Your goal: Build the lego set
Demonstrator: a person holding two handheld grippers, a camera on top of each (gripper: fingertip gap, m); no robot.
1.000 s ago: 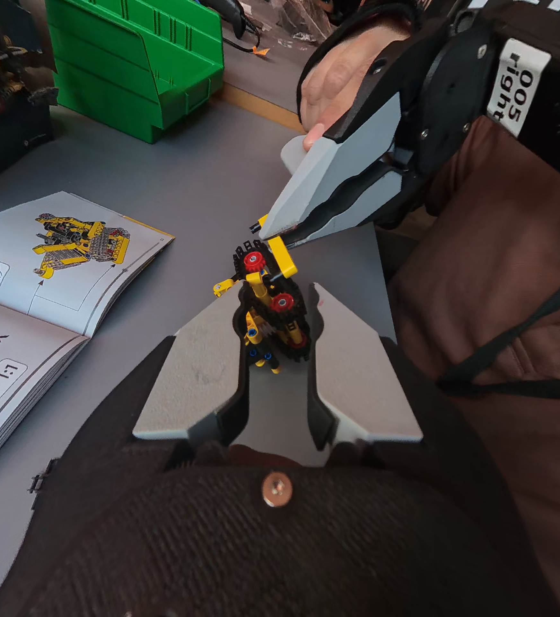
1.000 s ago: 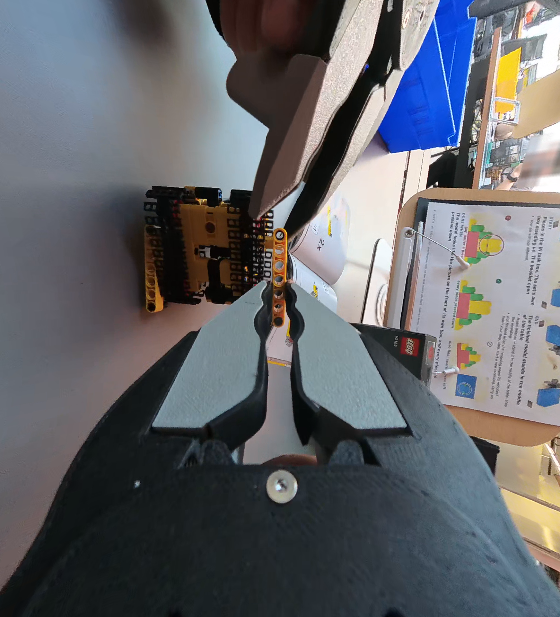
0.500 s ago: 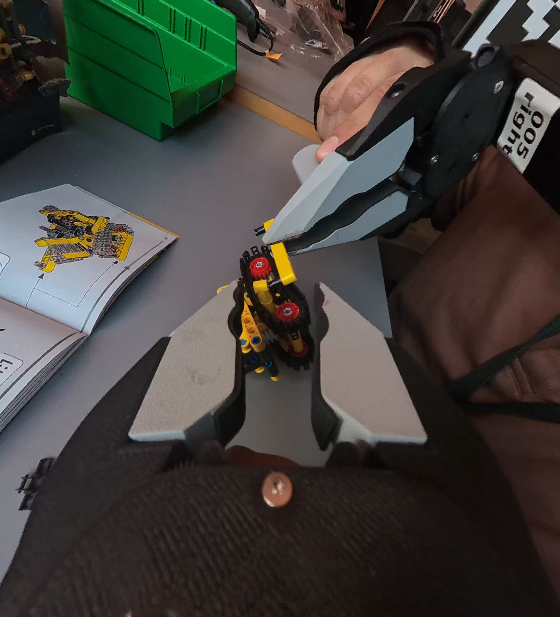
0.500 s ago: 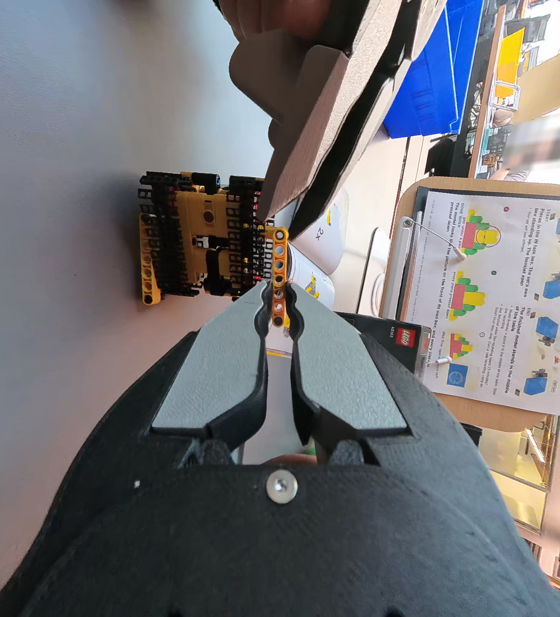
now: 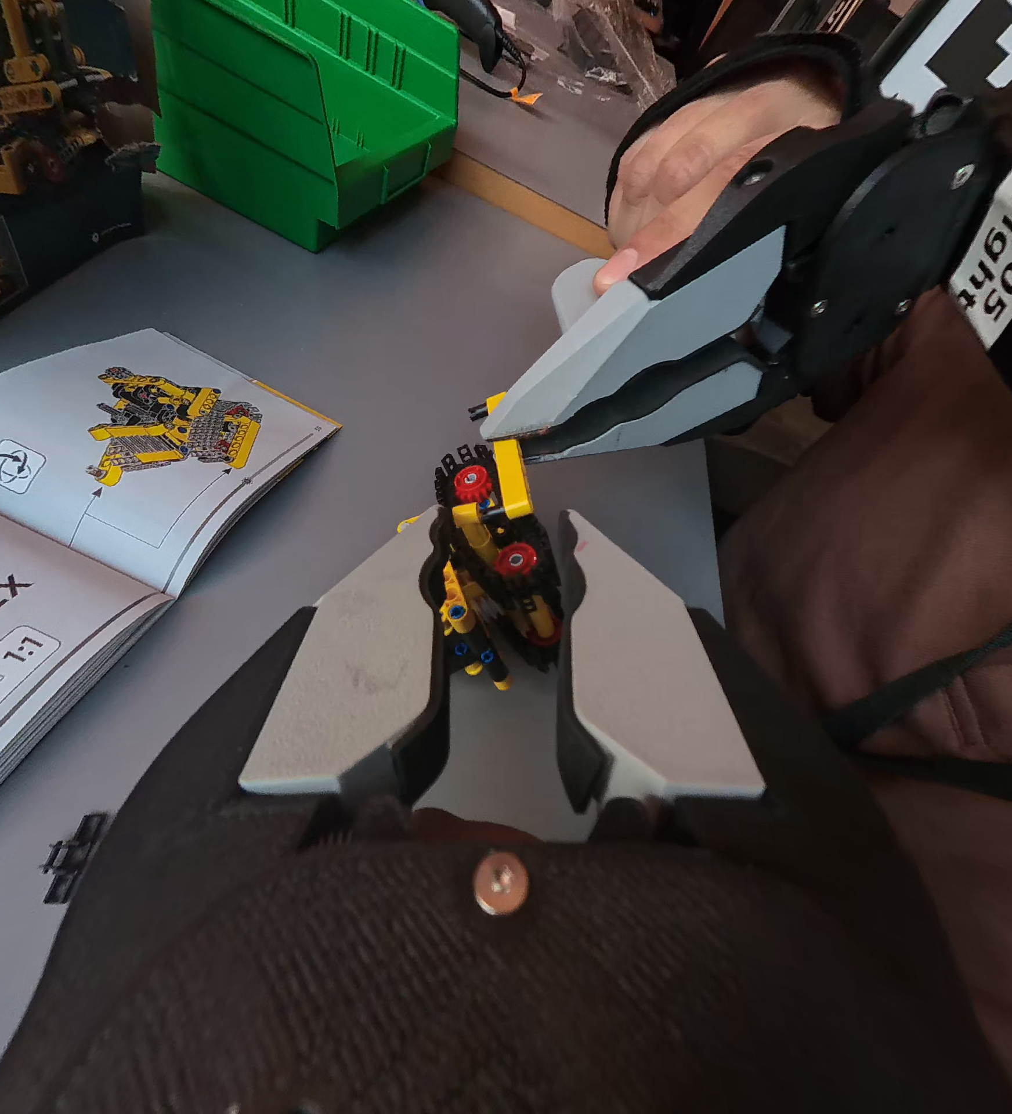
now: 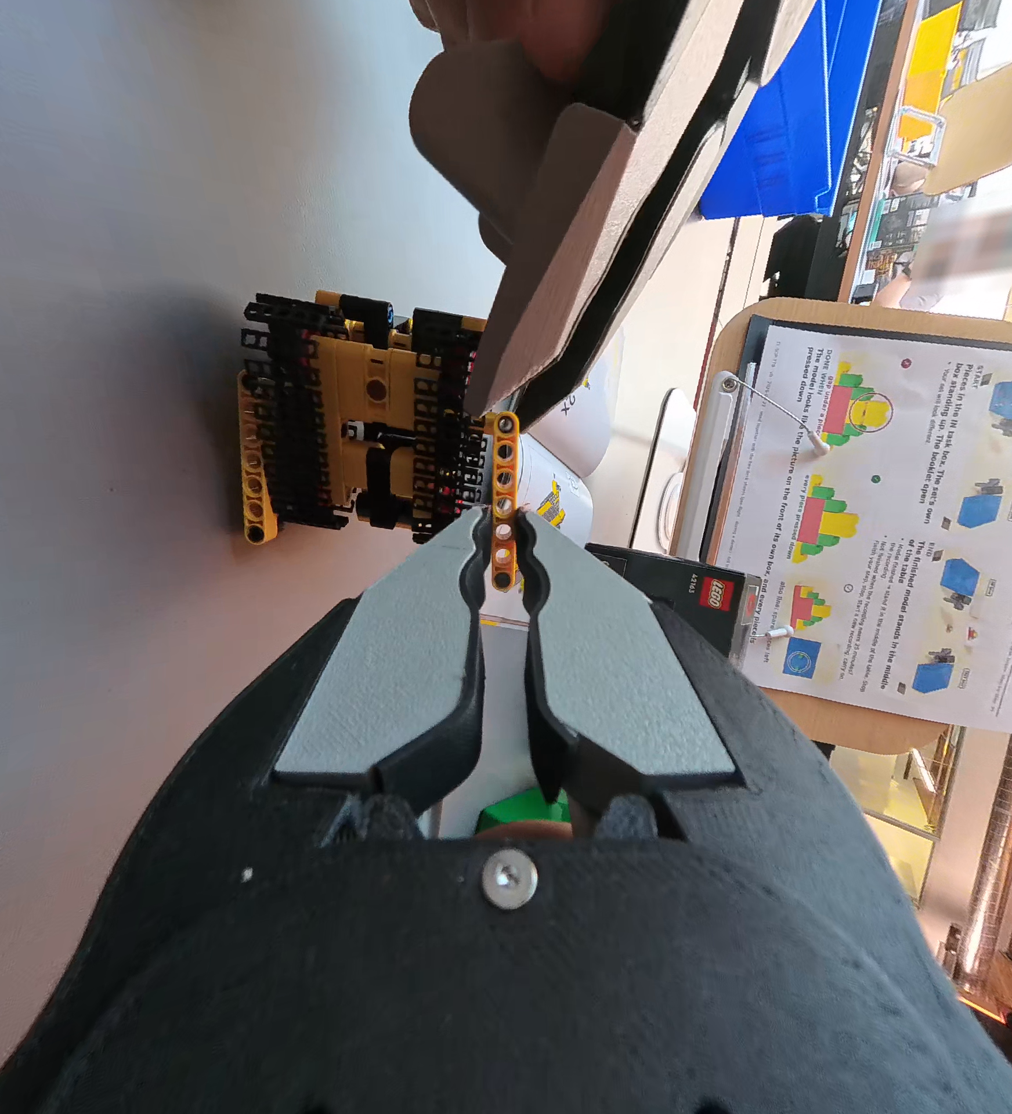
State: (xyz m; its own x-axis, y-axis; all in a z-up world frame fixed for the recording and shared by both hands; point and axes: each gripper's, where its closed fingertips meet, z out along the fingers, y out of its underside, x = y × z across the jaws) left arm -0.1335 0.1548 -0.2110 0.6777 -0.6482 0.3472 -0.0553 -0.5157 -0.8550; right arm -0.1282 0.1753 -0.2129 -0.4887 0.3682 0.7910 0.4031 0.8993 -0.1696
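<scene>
The black and yellow lego model with red gears stands on the grey table. My left gripper is shut on it, one finger on each side. My right gripper is shut on a yellow beam with holes and holds it upright against the tracked side of the model. In the left wrist view the right gripper comes in from the upper right, with the beam under its tips beside the top red gear. The left gripper comes down onto the model's right edge in the right wrist view.
An open instruction booklet lies to the left of the model. A green bin and the set's dark box stand behind it. A small black piece lies near the front. A blue bin and a clipboard with a sheet are off the table's side. The tips of both grippers are at nearly the same place.
The right gripper has edged a little nearer to the model with the beam. Both grips are unchanged, and the model stays in place.
</scene>
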